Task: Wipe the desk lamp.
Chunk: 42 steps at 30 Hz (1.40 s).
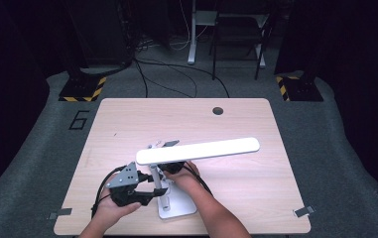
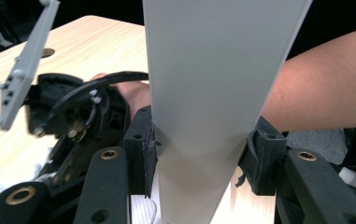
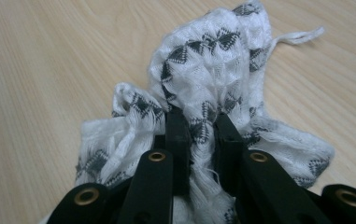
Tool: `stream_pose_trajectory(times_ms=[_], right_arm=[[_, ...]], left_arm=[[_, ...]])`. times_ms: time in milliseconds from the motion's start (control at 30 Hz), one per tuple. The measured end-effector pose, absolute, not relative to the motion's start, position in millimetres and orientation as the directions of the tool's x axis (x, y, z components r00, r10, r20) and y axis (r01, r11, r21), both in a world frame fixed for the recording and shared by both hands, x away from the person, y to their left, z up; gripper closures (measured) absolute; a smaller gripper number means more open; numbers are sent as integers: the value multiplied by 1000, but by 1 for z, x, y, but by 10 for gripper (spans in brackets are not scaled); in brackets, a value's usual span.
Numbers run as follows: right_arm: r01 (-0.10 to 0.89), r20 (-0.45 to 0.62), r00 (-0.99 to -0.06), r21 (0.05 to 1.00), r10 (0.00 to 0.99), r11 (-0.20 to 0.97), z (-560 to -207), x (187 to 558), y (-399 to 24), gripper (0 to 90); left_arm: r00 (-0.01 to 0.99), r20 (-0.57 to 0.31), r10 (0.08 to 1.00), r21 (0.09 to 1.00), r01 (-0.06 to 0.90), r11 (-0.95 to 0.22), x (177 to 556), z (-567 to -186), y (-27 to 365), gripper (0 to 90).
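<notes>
The desk lamp stands on the table with its upright post pinched between the jaws of the left gripper; in the left gripper view the two black pads press against the post's flat sides, one on each. Beyond the left jaw there, the right gripper lies low over the wood with its grey three-cornered plate tilted up, and a forearm crosses behind the right jaw. The right gripper has its jaws nearly together, pinching a fold of white cloth with a black pattern; the rest of the cloth bunches ahead of and to both sides of the jaws, lying on the table. From above, the lamp's long white head reaches over both grippers, and its pale base sits just beside the left gripper, between the person's forearms.
</notes>
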State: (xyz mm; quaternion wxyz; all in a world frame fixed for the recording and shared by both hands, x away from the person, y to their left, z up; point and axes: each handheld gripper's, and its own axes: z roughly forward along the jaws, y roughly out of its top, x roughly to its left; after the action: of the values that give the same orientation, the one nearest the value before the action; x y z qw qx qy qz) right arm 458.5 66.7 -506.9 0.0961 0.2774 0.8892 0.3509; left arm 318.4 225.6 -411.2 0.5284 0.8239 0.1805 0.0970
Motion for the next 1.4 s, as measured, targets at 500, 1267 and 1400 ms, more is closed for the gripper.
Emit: stream_pose_trajectory(times_ms=[500, 1267, 1400], right_arm=[[541, 61, -713, 682, 699, 493, -503, 470, -20, 793], [558, 98, -679, 713, 728, 425, -515, 434, -18, 800], [523, 75, -721, 711, 689, 470, -515, 399, -30, 801]], left_arm=[[895, -8, 445, 902, 199, -383, 321, -410, 228, 532], [865, -20, 501, 920, 212, -329, 332, -416, 245, 530], [863, -21, 505, 919, 215, -330, 332, -416, 244, 529]])
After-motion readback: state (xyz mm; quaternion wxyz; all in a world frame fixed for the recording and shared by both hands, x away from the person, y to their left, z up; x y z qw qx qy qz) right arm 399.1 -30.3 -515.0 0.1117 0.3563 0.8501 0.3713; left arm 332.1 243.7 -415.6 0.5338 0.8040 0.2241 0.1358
